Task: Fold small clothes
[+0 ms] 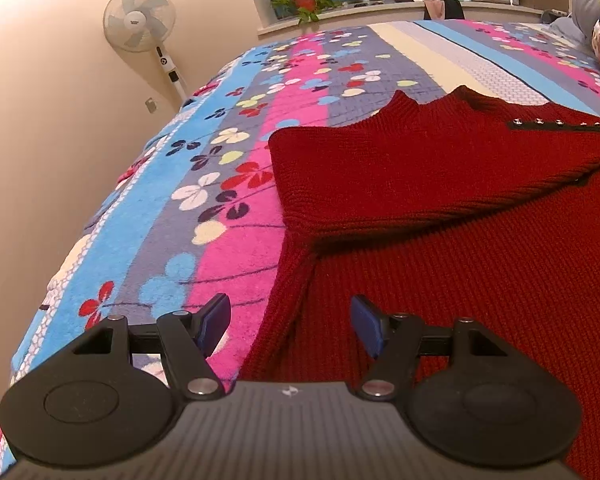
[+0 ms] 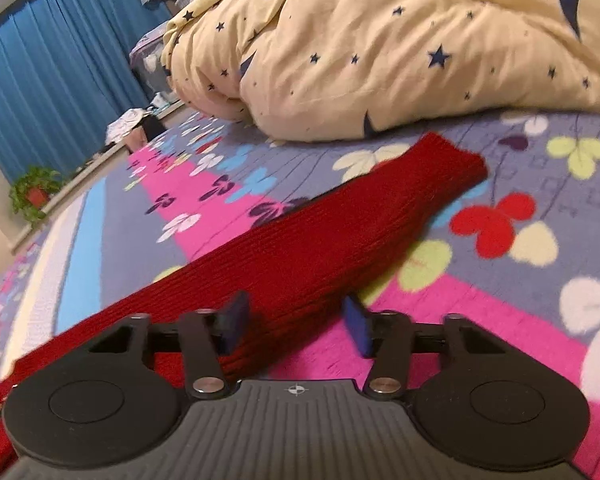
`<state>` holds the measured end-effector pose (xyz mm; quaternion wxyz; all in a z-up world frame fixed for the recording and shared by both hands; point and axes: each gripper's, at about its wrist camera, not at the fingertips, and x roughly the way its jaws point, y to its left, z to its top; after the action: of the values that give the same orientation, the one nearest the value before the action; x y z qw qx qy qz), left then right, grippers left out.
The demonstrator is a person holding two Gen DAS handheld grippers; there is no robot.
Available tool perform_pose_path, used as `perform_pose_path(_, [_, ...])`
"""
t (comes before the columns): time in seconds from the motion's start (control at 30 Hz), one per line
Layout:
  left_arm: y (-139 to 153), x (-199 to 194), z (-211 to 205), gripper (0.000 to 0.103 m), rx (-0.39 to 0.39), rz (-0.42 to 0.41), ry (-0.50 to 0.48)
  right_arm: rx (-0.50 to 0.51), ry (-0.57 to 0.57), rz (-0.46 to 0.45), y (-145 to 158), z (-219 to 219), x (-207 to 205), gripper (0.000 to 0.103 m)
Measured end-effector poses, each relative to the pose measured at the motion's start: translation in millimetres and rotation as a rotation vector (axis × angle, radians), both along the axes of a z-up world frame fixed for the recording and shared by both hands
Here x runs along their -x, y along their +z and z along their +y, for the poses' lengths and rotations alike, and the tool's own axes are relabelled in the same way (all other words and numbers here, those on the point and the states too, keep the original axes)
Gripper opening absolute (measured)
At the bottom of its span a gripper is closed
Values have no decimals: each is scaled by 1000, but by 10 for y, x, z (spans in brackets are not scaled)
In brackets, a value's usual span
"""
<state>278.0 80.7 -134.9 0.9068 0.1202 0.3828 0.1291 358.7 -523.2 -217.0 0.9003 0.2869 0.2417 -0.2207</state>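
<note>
Knitwear is lying spread on the flowered blanket (image 1: 204,128): a red sweater (image 1: 440,208) near its left edge, 1 sleeve already folded across the chest. Both the left gripper (image 1: 290,326) and right gripper (image 2: 296,324) are hovering with jaws apart, gripping nothing. Pinching blanket pile along with the knit could be dragging the fold askew. Only the right view is showing the outstretched sleeve (image 2: 340,232) and star-printed duvet (image 2: 380,48); only the left is showing the collar (image 1: 432,104).

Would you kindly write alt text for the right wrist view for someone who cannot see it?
The open right gripper hovers low over a red knitted sweater sleeve lying flat and extended on a flowered bedspread. Behind it sits a bunched cream duvet with navy stars, with blue curtains at left.
</note>
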Motion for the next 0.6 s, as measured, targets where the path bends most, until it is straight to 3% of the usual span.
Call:
perform_pose_path(0.07, [4,-4,7,72,3,-2,2,-13,-15,-18,1,-35,11,18])
perform_pose_path(0.17, [23,-7,24,72,12,-3,7,11,-25,-36,51,6,14,13])
perform_pose_path(0.33, [109,-3,78,72,50,-18,23,167,-31,-40,366,301,-130,12])
perform_pose_path(0.47, [225,22,154,72,84,-41,48,362,47,-30,847,869,-389,12])
perform_pose_path(0.6, [356,22,306,72,132,-71,101,610,248,-155,1401,1952,-459,12])
